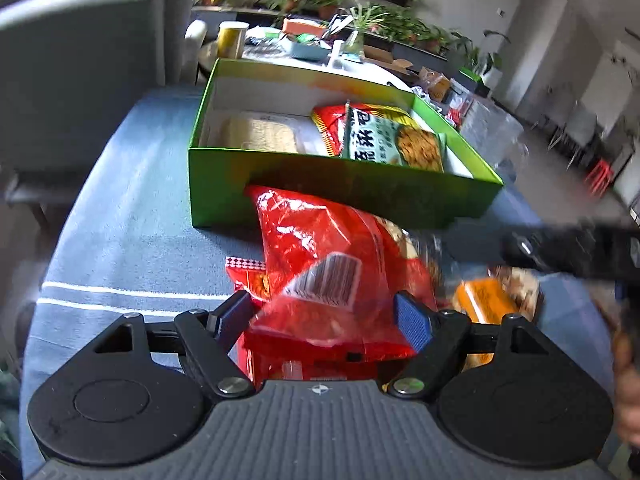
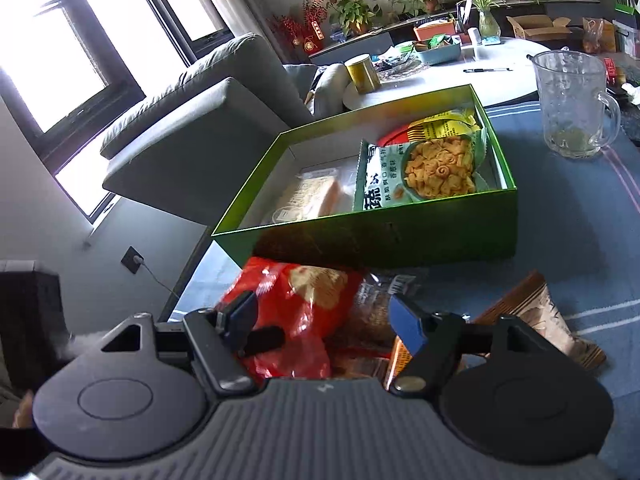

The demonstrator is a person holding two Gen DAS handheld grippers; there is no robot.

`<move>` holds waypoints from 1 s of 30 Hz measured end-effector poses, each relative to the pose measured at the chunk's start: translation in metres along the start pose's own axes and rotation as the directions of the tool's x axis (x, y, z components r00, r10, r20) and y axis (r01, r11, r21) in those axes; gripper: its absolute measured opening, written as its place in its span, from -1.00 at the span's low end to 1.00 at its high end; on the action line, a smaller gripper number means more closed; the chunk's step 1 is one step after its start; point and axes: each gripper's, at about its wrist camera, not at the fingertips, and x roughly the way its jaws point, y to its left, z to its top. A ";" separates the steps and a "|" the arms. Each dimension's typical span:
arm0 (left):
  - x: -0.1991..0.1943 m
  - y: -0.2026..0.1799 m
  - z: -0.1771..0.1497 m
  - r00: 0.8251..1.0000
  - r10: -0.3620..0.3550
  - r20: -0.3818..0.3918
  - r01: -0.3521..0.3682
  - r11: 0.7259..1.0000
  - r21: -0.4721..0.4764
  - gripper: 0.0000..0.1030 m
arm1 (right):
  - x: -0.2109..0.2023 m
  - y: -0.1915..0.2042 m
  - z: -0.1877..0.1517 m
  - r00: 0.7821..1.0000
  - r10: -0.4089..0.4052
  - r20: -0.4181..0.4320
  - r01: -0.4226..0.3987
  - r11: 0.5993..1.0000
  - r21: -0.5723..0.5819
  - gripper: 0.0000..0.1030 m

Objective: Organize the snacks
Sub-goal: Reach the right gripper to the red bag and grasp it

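Observation:
A green box (image 1: 320, 188) (image 2: 400, 236) stands open on the blue cloth. Inside it lie a green snack bag (image 1: 396, 140) (image 2: 420, 172), a red-and-yellow bag behind that, and a clear pack of pale biscuits (image 1: 260, 134) (image 2: 308, 196). A big red bag (image 1: 320, 240) (image 2: 304, 296) lies against the box's near wall. My left gripper (image 1: 324, 316) is open, with the bag's crumpled tail between its blue pads. My right gripper (image 2: 324, 320) is open over the red bag and a clear pack of brown snacks. Whether its pads touch them is unclear.
A small red packet (image 1: 248, 276), an orange packet (image 1: 484, 300) and a brown packet (image 2: 540, 316) lie loose on the cloth. A glass pitcher (image 2: 572, 108) stands right of the box. A grey sofa (image 2: 192, 120) and a cluttered white table (image 2: 500, 76) lie beyond it.

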 end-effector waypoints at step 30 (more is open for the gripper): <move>-0.010 0.045 0.026 0.996 -0.015 0.091 0.030 0.987 -0.161 0.45 | 0.044 -0.015 0.005 0.985 0.145 -0.095 -0.118 0.961 0.249 0.14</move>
